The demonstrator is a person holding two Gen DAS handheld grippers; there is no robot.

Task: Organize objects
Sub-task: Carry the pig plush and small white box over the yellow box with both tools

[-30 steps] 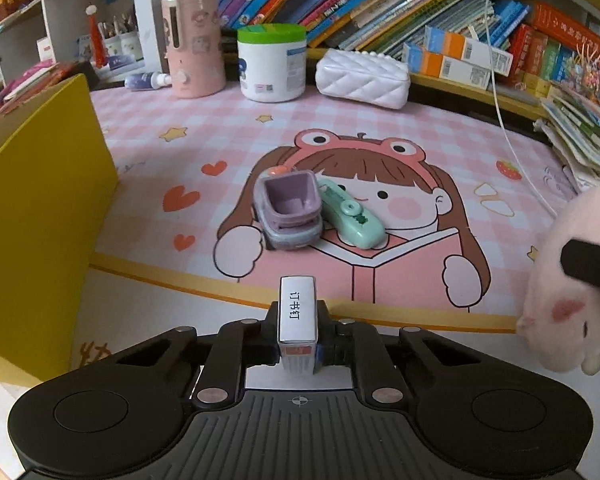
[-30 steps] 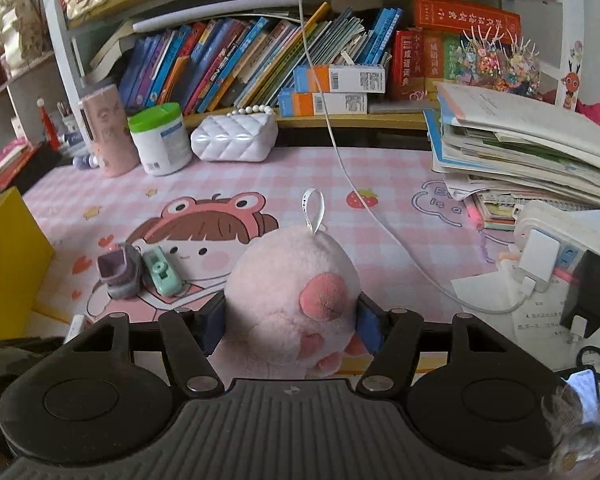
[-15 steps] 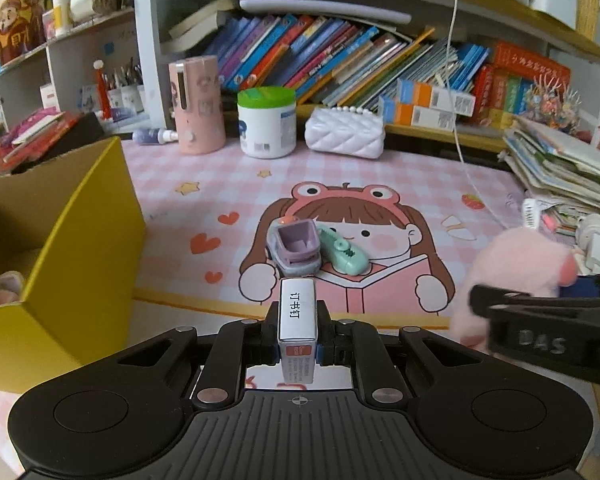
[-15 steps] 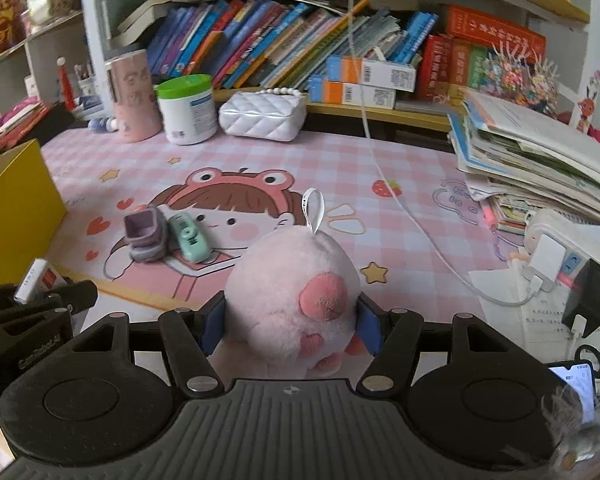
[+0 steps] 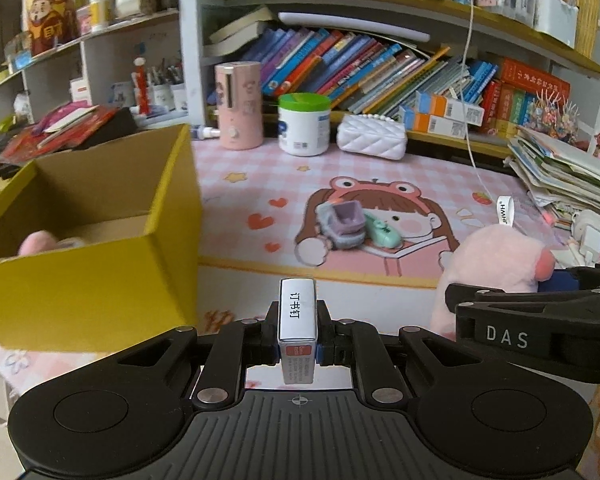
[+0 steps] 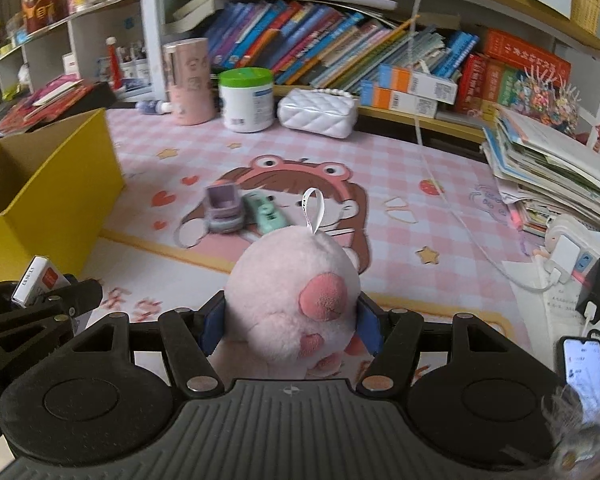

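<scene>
Both grippers swung left across the desk [image 5: 236, 184], carrying the staple box [image 5: 297, 322] and pink plush [image 6: 294, 294] nearer the yellow box [image 5: 88, 276].

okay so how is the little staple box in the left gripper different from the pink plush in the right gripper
The staple box is a slim, hard-edged white carton with printed characters and a red panel; the pink plush is round, soft and fuzzy, with a white loop on top. The box is narrow, so the left gripper is nearly closed on it; the plush is bulkier, and the right gripper stands much wider around it. Both are held up, with the yellow box off to their left.
</scene>
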